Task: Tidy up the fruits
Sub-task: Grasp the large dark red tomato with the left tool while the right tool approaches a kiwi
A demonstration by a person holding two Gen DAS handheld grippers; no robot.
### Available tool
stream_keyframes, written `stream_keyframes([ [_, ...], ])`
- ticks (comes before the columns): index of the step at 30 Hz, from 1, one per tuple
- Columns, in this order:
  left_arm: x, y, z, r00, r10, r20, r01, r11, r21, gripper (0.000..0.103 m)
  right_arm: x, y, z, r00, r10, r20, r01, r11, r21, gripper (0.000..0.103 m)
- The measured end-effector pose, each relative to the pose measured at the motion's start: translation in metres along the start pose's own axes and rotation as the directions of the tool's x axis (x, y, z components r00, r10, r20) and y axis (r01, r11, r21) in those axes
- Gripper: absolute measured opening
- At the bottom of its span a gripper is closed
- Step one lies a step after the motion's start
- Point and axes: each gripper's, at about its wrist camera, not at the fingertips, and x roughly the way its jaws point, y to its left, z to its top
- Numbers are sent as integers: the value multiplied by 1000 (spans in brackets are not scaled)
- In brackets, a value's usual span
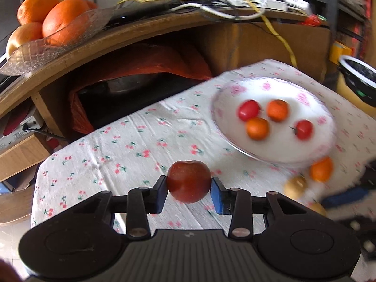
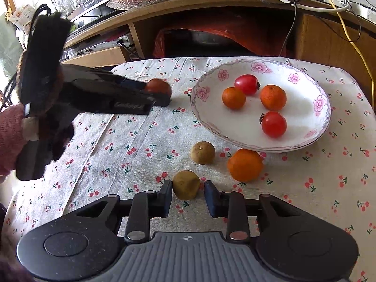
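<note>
On plate (image 2: 322,127): two tomatoes (image 2: 274,124), two oranges (image 2: 273,97). Beside plate: one orange (image 2: 244,164), two brown fruits (image 2: 202,152). Left hand-held gripper (image 1: 189,186) clamped on dark tomato (image 1: 189,181); right hand-held gripper (image 2: 187,196) open around one brown fruit.

A table draped in a cherry-print cloth (image 2: 131,141) carries a floral plate (image 2: 322,117). Beside the plate, directly on the cloth — two brown fruits (image 2: 202,152) and one orange (image 2: 245,164).

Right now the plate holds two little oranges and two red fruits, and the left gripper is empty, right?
Not quite. The left gripper is shut on a dark red fruit, as the left wrist view shows. The plate does hold two oranges and two red fruits.
</note>
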Motion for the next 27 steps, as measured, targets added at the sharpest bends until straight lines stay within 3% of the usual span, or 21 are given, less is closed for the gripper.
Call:
stream_keyframes([
  [9,-30,-14,-31,996,-70,-48,76,990,122,47,6,5,1,1000,-12,3,12,999,-39,29],
  [27,-26,-16,-36,995,-86,-52,92,990,104,54,14,14,6,998,-60,14,61,995,-81,30],
])
